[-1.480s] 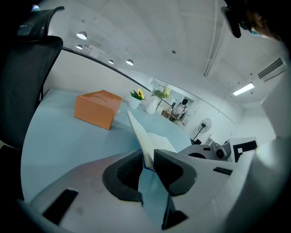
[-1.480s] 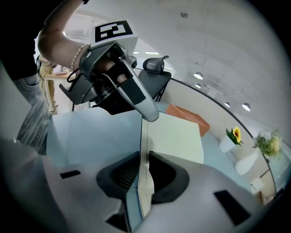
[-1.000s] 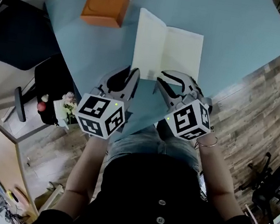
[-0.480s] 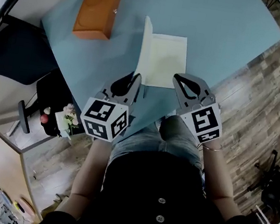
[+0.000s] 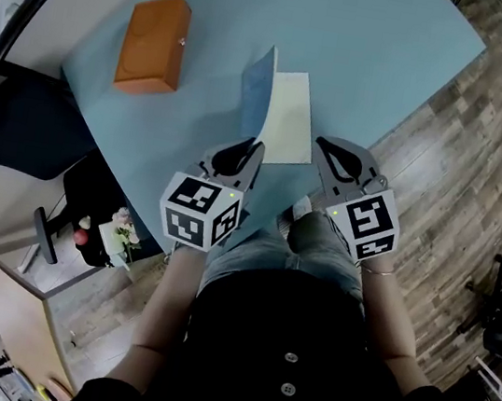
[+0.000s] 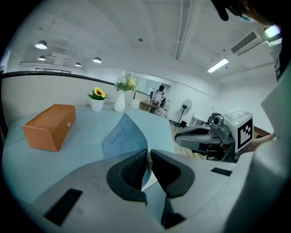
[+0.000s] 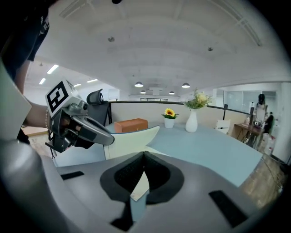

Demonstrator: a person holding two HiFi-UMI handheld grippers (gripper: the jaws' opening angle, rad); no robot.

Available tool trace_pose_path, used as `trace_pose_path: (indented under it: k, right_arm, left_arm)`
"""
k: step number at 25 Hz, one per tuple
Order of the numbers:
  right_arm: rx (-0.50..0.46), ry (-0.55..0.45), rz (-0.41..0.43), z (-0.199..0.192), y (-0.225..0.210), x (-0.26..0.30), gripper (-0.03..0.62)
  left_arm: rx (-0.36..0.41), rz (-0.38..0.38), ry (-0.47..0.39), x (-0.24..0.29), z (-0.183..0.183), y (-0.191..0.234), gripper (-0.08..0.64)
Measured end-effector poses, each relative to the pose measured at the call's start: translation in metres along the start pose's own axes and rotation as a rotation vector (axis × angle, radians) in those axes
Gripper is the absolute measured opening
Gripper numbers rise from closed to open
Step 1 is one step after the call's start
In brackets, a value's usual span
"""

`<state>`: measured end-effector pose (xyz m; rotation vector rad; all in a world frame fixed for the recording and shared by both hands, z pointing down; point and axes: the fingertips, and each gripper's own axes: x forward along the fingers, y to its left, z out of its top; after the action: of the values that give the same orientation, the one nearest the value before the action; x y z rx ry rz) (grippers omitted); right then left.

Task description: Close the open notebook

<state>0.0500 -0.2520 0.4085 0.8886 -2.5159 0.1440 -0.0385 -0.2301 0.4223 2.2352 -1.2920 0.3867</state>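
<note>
The notebook lies on the blue table (image 5: 370, 44), its cream right page (image 5: 286, 125) flat. Its left half stands raised and leans over that page, blue cover (image 5: 257, 87) facing left. My left gripper (image 5: 257, 146) is shut on the near edge of the raised cover (image 6: 122, 135); in the left gripper view its fingertips (image 6: 148, 153) pinch the sheet. My right gripper (image 5: 322, 144) is shut beside the page's near right corner. In the right gripper view its tips (image 7: 144, 154) meet, and a cream corner of the page (image 7: 138, 184) shows below them. The raised sheet (image 7: 132, 141) stands to the left there.
An orange box (image 5: 153, 44) lies on the table left of the notebook. White vases with flowers (image 6: 119, 101) stand at the table's far edge. Wooden floor (image 5: 482, 175) lies to the right, and a dark office chair (image 5: 19, 116) stands to the left.
The left half of the notebook has swung up from flat to past upright in my left gripper, its blue cover now showing. The right gripper has stayed by the near right corner.
</note>
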Motion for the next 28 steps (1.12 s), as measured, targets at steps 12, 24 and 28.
trace_pose_path:
  k: [12,24,28]
  right_arm:
    - [0.09,0.039,-0.06,-0.03,-0.015,-0.019,0.005]
    - [0.181,0.126,-0.112,-0.064,-0.021,-0.027,0.005]
    - [0.188,0.139,-0.107,-0.07,-0.018,-0.027,0.005]
  left_arm:
    - [0.043,-0.091,0.086,0.042,-0.017,-0.025,0.037]
    - [0.051,-0.138,0.153,0.067,-0.035,-0.036,0.038]
    - [0.049,-0.148,0.173,0.073,-0.042,-0.036,0.04]
